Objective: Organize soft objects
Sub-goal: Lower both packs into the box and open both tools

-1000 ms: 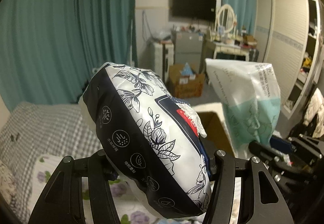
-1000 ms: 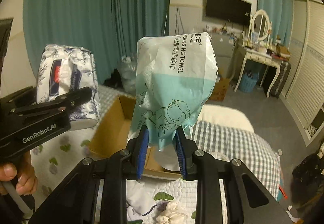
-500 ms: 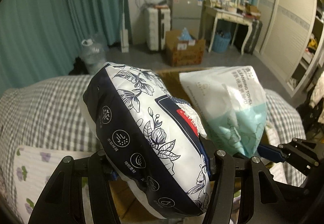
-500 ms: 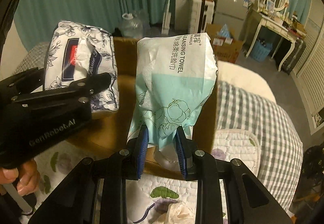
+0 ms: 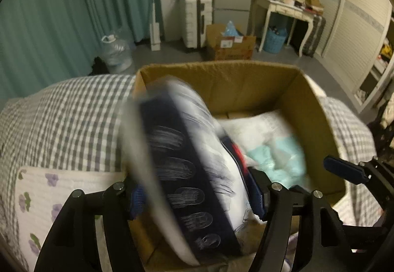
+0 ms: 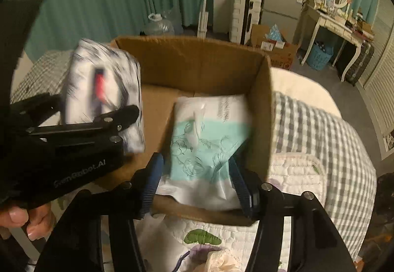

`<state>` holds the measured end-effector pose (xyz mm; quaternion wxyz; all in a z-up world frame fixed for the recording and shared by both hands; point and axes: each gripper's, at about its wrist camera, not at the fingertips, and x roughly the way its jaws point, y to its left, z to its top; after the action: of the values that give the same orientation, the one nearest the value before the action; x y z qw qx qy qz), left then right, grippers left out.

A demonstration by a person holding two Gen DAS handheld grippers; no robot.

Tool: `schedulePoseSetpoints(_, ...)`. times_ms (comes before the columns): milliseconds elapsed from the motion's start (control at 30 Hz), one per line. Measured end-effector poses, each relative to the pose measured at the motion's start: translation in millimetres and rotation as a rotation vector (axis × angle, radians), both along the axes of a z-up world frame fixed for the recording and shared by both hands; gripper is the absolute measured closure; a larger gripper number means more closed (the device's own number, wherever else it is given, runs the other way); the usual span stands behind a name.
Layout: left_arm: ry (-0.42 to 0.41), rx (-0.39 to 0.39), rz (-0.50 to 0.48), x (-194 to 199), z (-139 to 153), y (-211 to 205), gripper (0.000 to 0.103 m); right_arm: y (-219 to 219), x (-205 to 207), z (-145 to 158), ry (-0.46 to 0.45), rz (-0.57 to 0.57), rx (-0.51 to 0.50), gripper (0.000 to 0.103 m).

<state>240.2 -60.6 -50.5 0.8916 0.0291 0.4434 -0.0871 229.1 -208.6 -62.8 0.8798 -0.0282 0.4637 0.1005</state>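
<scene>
The right claw is spread wide around the teal-and-white plastic pack of cleansing towels, which lies in the brown cardboard box against its right wall. The left claw grips the blurred navy-and-white floral tissue pack over the box's left side. If released here, the tissue pack may catch the box's near-left edge and tumble onto the checked bed, or land across the towel pack.
</scene>
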Motion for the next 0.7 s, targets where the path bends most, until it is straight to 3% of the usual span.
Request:
schedulePoseSetpoints(100, -0.023, -0.025, 0.020, -5.3, 19.1, 6.8, 0.031, -2.8, -9.3, 18.9, -0.043, -0.010, 0.006, 0.039)
schedulePoseSetpoints(200, -0.080, -0.046, 0.031, -15.9, 44.7, 14.5, 0.022, -7.5, -23.5, 43.1, -0.096, -0.026, 0.012, 0.037)
schedulePoseSetpoints(500, -0.272, -0.051, 0.062, -68.4, 125.8, 34.2, 0.009, -12.4, -77.7, 127.6, -0.249, -0.069, 0.046, 0.027)
schedulePoseSetpoints(700, -0.376, -0.060, 0.065, -111.8, 166.8, 49.7, 0.008, -12.8, -119.6, 171.3, -0.328, -0.077, 0.059, 0.019)
